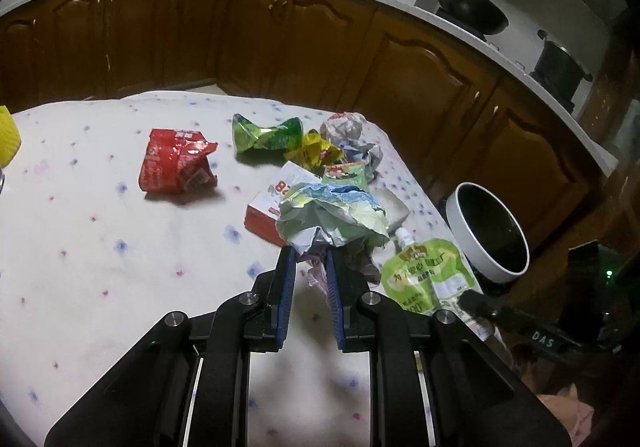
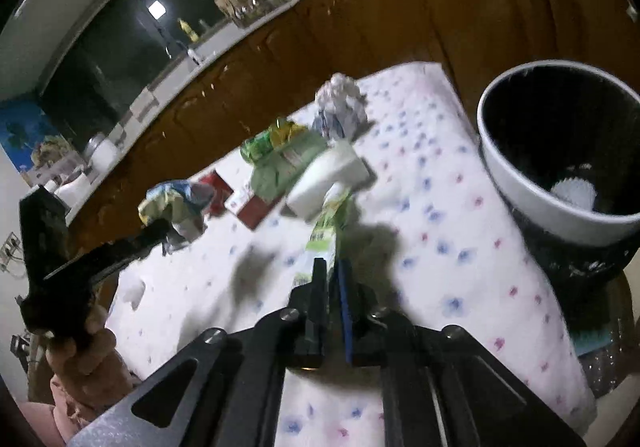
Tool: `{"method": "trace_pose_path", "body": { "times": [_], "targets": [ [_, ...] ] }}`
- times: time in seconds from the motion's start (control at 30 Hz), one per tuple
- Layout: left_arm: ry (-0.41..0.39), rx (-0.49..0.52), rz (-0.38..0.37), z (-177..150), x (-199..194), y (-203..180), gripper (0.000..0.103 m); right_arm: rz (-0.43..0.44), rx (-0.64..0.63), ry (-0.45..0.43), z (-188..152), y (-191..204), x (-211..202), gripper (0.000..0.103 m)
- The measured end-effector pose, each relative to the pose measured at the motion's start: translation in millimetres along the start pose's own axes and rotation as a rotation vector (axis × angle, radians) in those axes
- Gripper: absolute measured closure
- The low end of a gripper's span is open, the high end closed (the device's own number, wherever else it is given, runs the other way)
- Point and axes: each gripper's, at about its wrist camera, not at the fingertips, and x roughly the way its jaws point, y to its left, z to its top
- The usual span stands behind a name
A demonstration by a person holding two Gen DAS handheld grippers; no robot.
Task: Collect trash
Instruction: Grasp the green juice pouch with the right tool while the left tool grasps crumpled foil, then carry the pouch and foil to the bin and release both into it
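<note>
My left gripper (image 1: 310, 253) is shut on a crumpled pale green and blue wrapper (image 1: 332, 217) and holds it above the flowered tablecloth (image 1: 100, 247); it also shows in the right wrist view (image 2: 176, 203). My right gripper (image 2: 330, 267) is shut on a green spouted drink pouch (image 2: 326, 227), seen in the left wrist view too (image 1: 428, 271). A white-rimmed trash bin (image 2: 520, 183) with a black liner stands at the table's right edge. A red wrapper (image 1: 176, 161), a green wrapper (image 1: 266, 135), a yellow wrapper (image 1: 314, 153), a red and white box (image 1: 268, 207) and crumpled paper (image 1: 344, 127) lie on the cloth.
Brown kitchen cabinets (image 1: 280, 35) and a white counter run behind the table. A wok (image 1: 468, 7) and a pot (image 1: 560, 63) sit on the stove. A white sponge-like block (image 2: 328, 179) lies by the box. A yellow object (image 1: 8, 139) is at the left edge.
</note>
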Motion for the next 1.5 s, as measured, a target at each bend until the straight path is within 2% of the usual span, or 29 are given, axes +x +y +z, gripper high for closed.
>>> {"method": "trace_pose_path", "body": {
  "times": [0.1, 0.17, 0.37, 0.53, 0.67, 0.87, 1.23, 1.5],
  "targets": [
    [0.012, 0.007, -0.009, -1, 3, -4, 0.088, 0.023, -0.002, 0.035, -2, 2, 8, 0.093],
    [0.015, 0.020, -0.014, -2, 4, -10, 0.088, 0.009, -0.031, 0.017, -5, 6, 5, 0.099],
    [0.032, 0.069, -0.056, -1, 12, -41, 0.088, -0.043, -0.070, -0.074, -4, 9, -23, 0.100],
    [0.044, 0.134, -0.103, 4, 23, -82, 0.088, -0.106, -0.035, -0.196, 8, -14, -68, 0.100],
    [0.055, 0.185, -0.141, 8, 33, -116, 0.088, -0.195, -0.009, -0.272, 17, -38, -98, 0.100],
    [0.075, 0.275, -0.180, 14, 55, -168, 0.088, -0.312, 0.025, -0.330, 28, -73, -128, 0.100],
    [0.132, 0.376, -0.193, 29, 104, -233, 0.088, -0.410, 0.004, -0.339, 53, -100, -125, 0.100],
    [0.183, 0.389, -0.179, 30, 138, -255, 0.088, -0.447, -0.009, -0.306, 59, -114, -109, 0.100]
  ]
}}
